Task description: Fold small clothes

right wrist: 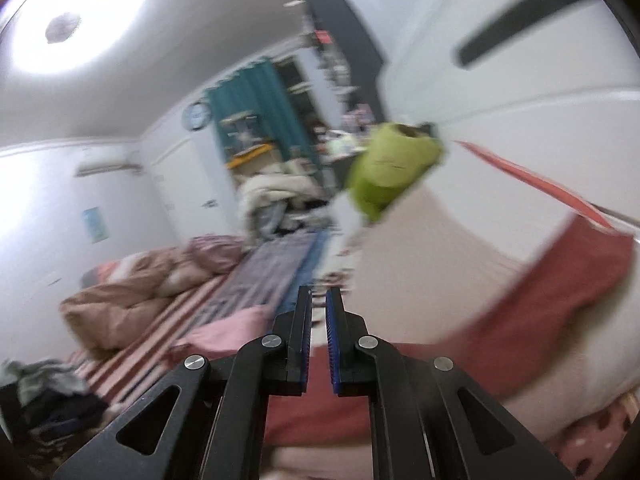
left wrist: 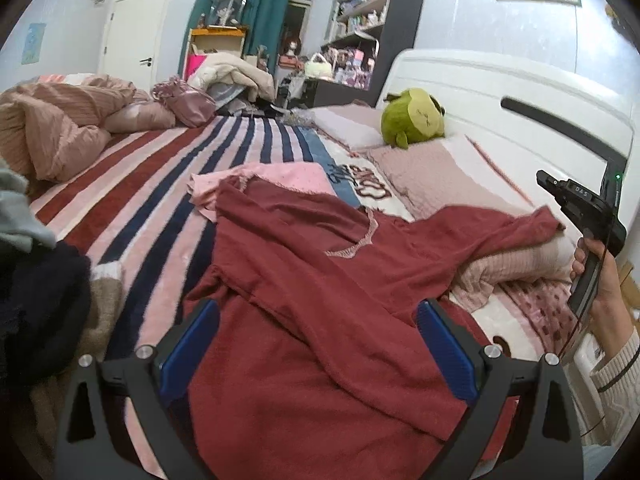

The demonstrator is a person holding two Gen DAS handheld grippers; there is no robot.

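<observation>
Left wrist view: left gripper (left wrist: pixel 318 344) gapes over the red garment (left wrist: pixel 320 280), ready; right gripper (right wrist: pixel 319 340) (blurred) is nearly closed, empty.

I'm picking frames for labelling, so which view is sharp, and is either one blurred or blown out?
Left wrist view: sharp and evenly lit, the red garment and green plush toy crisp, with only fisheye bending at the edges. Right wrist view: heavy motion smear across the room, and the ceiling light is blown out to white glare.
</observation>
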